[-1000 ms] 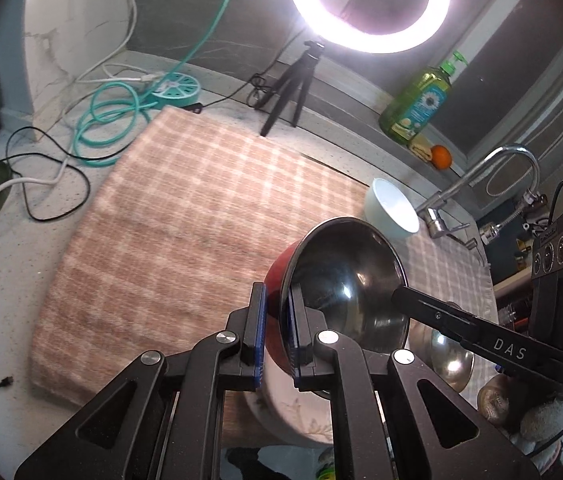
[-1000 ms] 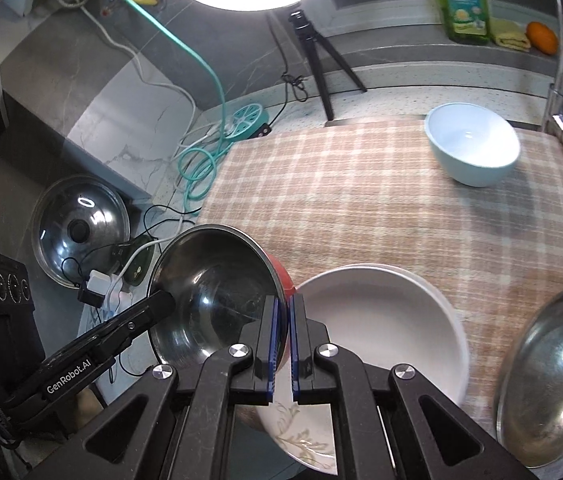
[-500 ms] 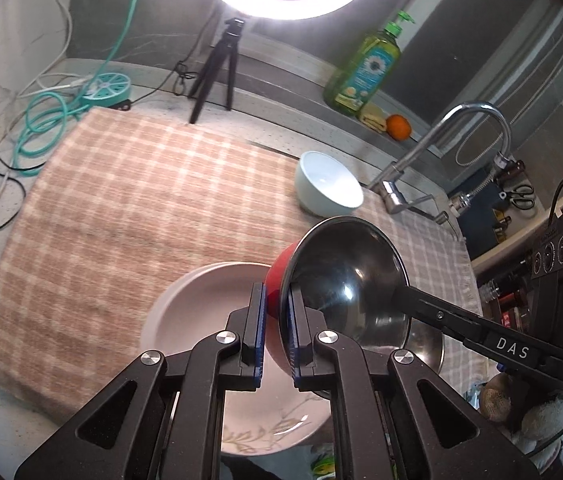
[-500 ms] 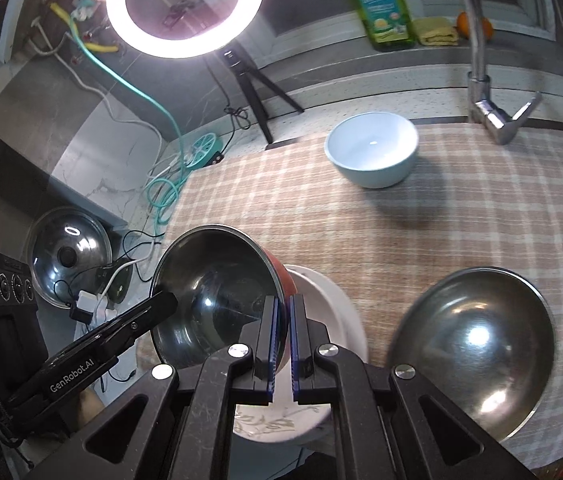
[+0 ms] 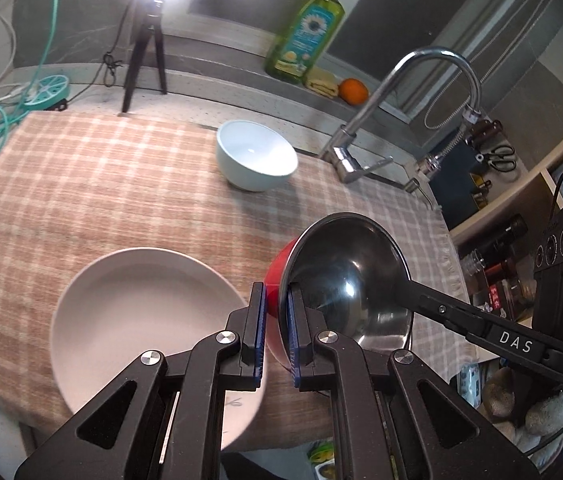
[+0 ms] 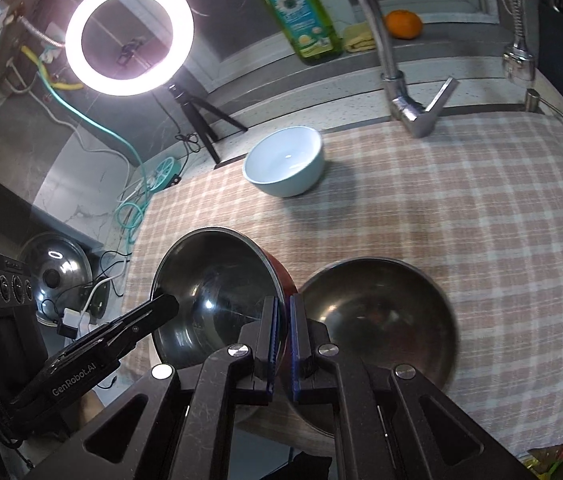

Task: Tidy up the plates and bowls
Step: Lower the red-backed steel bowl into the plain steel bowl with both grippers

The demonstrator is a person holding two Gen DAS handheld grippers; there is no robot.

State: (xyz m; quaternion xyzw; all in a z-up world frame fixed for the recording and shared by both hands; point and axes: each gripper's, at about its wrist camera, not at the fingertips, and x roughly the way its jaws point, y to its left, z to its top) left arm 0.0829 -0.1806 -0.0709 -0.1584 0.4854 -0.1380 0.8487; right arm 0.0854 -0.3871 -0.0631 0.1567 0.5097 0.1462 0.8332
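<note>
Both grippers have carried the red bowl (image 5: pixel 277 280) sideways across the desk (image 5: pixel 121 184), off the white plate (image 5: pixel 137 312) and toward the steel bowl (image 6: pixel 377 320); probably nesting it there next. Left gripper (image 5: pixel 274 336) and right gripper (image 6: pixel 284 340) jaws clenched on opposite rims. Bowl tilted, airborne, shiny steel inside.

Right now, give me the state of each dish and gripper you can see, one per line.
Red bowl: steel-lined, tilted, rim clamped from both sides, off the cloth.
Left gripper: shut on the red bowl's rim.
Right gripper: shut on the opposite rim.
White plate: upright, empty, on the checked cloth.
Light blue bowl: upright, empty.
Steel bowl: upright, empty.
</note>
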